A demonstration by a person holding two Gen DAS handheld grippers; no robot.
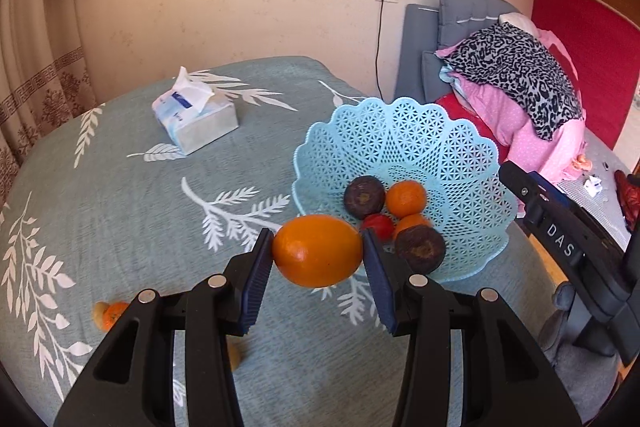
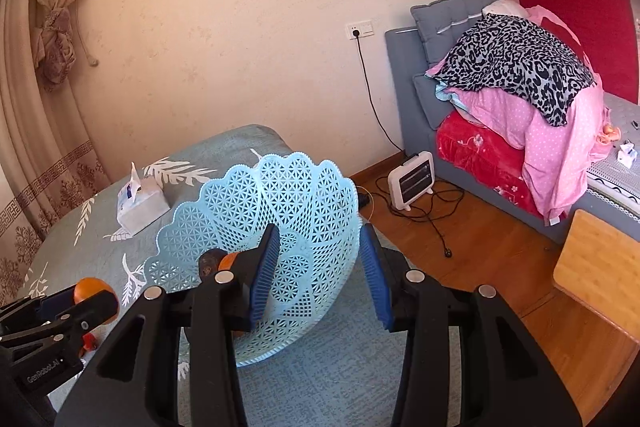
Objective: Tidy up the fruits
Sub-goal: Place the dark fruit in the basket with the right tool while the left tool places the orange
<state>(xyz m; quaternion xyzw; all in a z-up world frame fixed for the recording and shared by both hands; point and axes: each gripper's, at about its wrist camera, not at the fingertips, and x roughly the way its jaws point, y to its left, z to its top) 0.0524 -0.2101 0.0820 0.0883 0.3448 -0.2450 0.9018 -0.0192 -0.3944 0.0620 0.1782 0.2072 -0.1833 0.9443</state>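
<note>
My left gripper [image 1: 318,253] is shut on a large orange [image 1: 318,251] and holds it above the table, just in front of the near-left rim of the light blue lattice basket [image 1: 420,143]. The basket holds two dark purple fruits [image 1: 364,195], two small oranges [image 1: 406,198] and a red fruit [image 1: 378,225]. In the right wrist view the basket [image 2: 280,203] is tilted up. My right gripper [image 2: 318,267] has its jaws apart, one pad inside the basket wall and one outside its right rim. The left gripper with the orange [image 2: 90,291] shows at lower left.
A tissue box [image 1: 196,117] lies at the back of the teal leaf-patterned tablecloth [image 1: 120,207]. A small orange [image 1: 112,315] lies on the cloth at near left. A bed with piled bedding [image 2: 520,99], a small heater [image 2: 412,181] and cables are to the right. A wooden stool [image 2: 596,267] stands at right.
</note>
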